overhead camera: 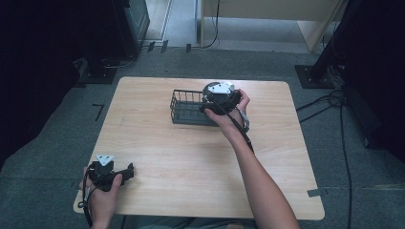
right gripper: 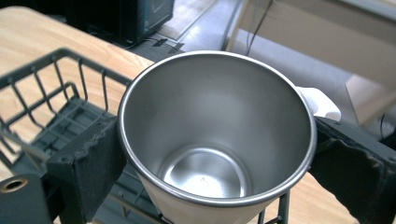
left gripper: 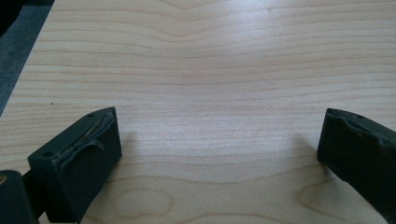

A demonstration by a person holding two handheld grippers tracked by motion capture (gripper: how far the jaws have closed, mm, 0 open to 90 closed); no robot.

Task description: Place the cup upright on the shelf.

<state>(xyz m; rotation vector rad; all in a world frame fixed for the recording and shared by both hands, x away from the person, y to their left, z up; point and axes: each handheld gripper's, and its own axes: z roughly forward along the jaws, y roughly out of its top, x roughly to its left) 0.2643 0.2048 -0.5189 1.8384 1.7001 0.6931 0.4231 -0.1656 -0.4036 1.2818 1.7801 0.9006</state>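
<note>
Grey carpet surrounds a pale wooden table (overhead camera: 191, 157), with dark equipment stands off its far-left and far-right corners and loose cables on the floor to its right. On the table's far half sits a dark wire basket (overhead camera: 187, 108), the one landmark on the bare wood.

At the basket's right end the person's right hand (overhead camera: 229, 114) holds the right gripper (overhead camera: 220, 98), whose grey three-cornered plate faces up. From above, the gripper body and hand cover that end of the basket, so what lies beneath them cannot be made out there. The right gripper view fills the gap: a stainless steel cup (right gripper: 217, 135) stands mouth-up between the two black jaws, which press against its rim on either side, gripping it. The cup hangs over the basket's (right gripper: 51, 102) right end, with the wire rails to its left and below; its base is cut off at the bottom edge, so I cannot tell whether it touches the basket floor. A white tab (right gripper: 320, 103) pokes out behind the cup's rim, mostly hidden by it.

Well apart from the basket, at the table's near-left corner, the left hand (overhead camera: 102, 193) holds the left gripper (overhead camera: 125, 172) low over the wood. In the left gripper view its jaws stand wide apart with bare table (left gripper: 210, 70) between them.
</note>
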